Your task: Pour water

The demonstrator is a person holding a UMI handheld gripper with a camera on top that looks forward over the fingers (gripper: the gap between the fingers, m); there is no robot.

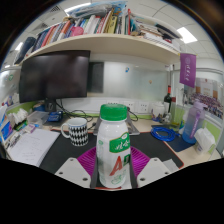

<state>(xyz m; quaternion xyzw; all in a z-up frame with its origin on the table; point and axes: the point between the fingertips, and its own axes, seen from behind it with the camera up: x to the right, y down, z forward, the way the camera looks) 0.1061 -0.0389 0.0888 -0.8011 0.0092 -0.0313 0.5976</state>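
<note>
- Right up close, the gripper (113,172) points ahead over the desk, its two pale fingers (72,171) spread to either side at the bottom of the view, pink pads on their inner faces.
- Between those fingers stands a white bottle (113,146) with a green cap and a green label, upright; the fingers sit tight at its base, but I cannot tell whether they actually press on it.
- The bottle sits over a dark mat (150,148) on the desk, right on the line of the fingers.
- Just to the left of the bottle, a little further back, a patterned black-and-white mug (78,131) stands upright, handle out to its left, apart from the bottle.
- Left of the mug lies a pale keyboard (32,148) running along the desk.
- Over on the right, beyond the mat, a blue bowl-like thing (165,133) sits low, with a pale clear bottle (195,122) just behind it and a white box (206,139) beside that.
- Further back on the left, a big dark monitor (54,76) fills the wall side.
- Above it all, a shelf (110,44) is packed with books (75,27), some upright and some leaning.
- Far right, a purple banner (187,72) hangs on the wall.
- Ceiling lights (187,35) glow at the very top.
</note>
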